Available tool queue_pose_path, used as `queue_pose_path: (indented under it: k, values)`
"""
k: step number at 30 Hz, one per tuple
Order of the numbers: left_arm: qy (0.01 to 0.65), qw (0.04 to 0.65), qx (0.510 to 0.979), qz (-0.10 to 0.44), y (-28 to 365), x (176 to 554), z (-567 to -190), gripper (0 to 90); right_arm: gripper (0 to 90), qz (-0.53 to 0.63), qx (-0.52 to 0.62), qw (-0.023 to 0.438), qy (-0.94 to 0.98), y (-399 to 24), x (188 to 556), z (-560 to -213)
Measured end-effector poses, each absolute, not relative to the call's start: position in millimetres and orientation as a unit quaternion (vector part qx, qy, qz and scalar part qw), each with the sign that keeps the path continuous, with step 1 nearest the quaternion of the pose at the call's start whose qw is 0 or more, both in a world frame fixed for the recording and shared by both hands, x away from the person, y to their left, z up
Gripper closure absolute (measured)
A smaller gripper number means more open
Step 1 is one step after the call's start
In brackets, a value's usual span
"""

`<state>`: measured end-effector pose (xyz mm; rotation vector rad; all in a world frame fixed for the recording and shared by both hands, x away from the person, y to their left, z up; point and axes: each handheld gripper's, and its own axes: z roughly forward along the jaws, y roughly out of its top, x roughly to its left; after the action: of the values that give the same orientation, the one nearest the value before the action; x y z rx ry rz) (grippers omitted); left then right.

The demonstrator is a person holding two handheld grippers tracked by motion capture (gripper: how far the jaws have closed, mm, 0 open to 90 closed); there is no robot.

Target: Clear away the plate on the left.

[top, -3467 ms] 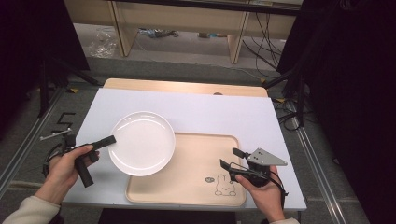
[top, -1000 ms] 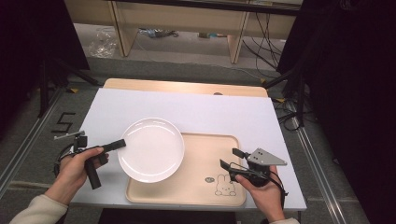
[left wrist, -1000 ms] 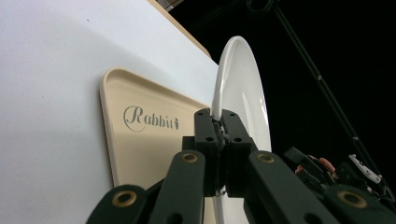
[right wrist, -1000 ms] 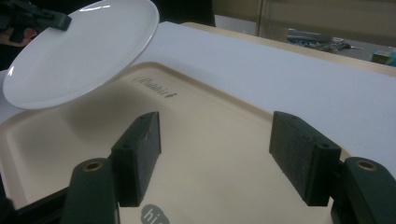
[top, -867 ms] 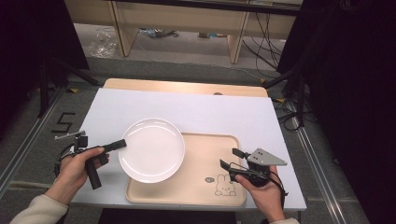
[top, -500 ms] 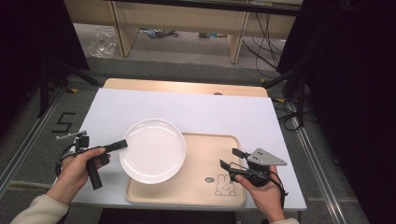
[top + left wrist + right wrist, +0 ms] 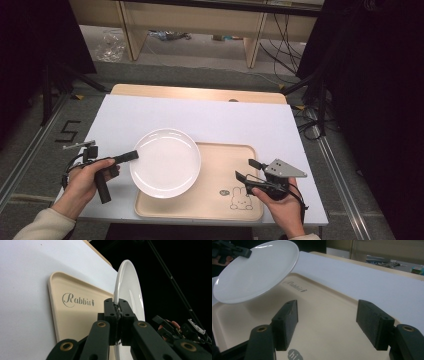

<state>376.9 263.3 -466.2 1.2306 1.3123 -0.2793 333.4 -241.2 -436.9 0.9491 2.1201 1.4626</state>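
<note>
1. A white-topped table stands on a grey floor.
2. Wooden shelving runs beyond the table's far edge.
3. Black cables trail at right.

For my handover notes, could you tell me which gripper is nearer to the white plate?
Left. The left gripper is clamped on the white plate's rim, holding it tilted above the tray. The right gripper waits open over the tray's right part, apart from the plate.
</note>
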Motion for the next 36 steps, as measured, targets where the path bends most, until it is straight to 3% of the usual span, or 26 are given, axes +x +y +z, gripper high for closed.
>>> queue_pose_path:
  k: [36]
  values:
    - [0.582,0.581,0.552,-0.137,238,383,-482,86.7,34.8,0.523,0.338,0.196,0.758,-241,334,-437]
